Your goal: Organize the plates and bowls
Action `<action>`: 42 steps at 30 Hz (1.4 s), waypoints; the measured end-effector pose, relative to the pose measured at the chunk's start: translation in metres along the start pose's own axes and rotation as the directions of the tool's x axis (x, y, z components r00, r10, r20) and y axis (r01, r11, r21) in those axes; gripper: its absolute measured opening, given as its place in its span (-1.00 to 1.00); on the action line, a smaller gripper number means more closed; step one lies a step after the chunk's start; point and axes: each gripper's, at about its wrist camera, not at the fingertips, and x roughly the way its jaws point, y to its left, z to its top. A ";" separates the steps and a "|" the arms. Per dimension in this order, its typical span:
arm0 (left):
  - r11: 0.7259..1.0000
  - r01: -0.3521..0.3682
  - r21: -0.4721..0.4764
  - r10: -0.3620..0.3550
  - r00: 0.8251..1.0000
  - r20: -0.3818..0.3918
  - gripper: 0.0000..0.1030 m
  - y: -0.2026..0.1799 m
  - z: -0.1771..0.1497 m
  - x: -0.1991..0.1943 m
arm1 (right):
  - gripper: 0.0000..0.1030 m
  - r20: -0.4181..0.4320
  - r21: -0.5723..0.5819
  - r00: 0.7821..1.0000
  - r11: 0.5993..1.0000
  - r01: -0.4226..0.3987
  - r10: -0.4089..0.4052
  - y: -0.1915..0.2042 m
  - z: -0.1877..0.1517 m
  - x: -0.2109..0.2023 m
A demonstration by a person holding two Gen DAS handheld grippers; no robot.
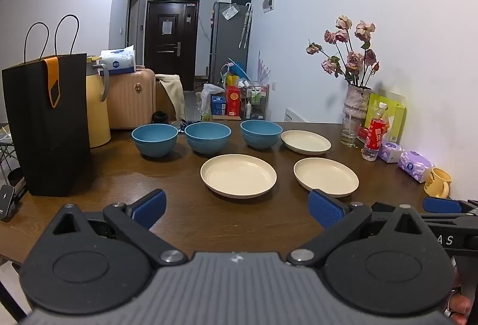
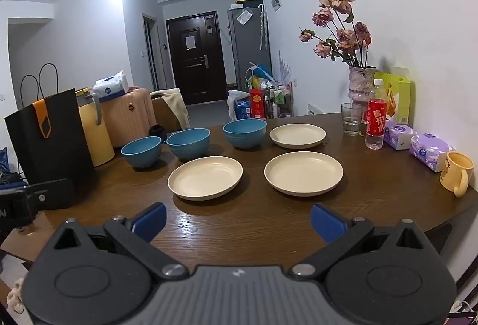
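Observation:
Three blue bowls stand in a row at the far side of the brown table: left (image 1: 154, 140) (image 2: 141, 155), middle (image 1: 207, 136) (image 2: 188, 143), right (image 1: 260, 133) (image 2: 244, 133). Three cream plates lie nearer and to the right: near left (image 1: 238, 175) (image 2: 205, 178), near right (image 1: 326, 176) (image 2: 303, 173), far right (image 1: 305, 141) (image 2: 297, 135). My left gripper (image 1: 237, 210) is open and empty above the near table edge. My right gripper (image 2: 238, 222) is open and empty, short of the near plates. Its blue fingertip (image 1: 442, 204) shows at the right of the left wrist view.
A black paper bag (image 1: 47, 125) (image 2: 49, 140) and a yellow kettle (image 1: 97, 113) stand at the table's left. A vase of roses (image 1: 357, 102) (image 2: 360, 83), a glass (image 2: 352, 119), a red-labelled bottle (image 2: 375, 119), tissue packs (image 2: 428, 150) and a yellow mug (image 2: 457, 172) line the right wall.

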 end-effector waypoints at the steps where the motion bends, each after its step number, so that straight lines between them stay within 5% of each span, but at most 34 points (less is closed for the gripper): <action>1: 1.000 -0.001 -0.003 0.001 1.000 0.000 1.00 0.000 0.000 0.000 | 1.00 0.000 0.000 1.000 1.000 0.001 -0.001 0.000 0.000 0.000; 42: 0.999 0.017 -0.028 -0.017 1.000 -0.016 1.00 0.004 -0.001 -0.002 | 1.00 0.001 0.000 1.000 1.000 -0.001 0.001 0.000 -0.003 -0.001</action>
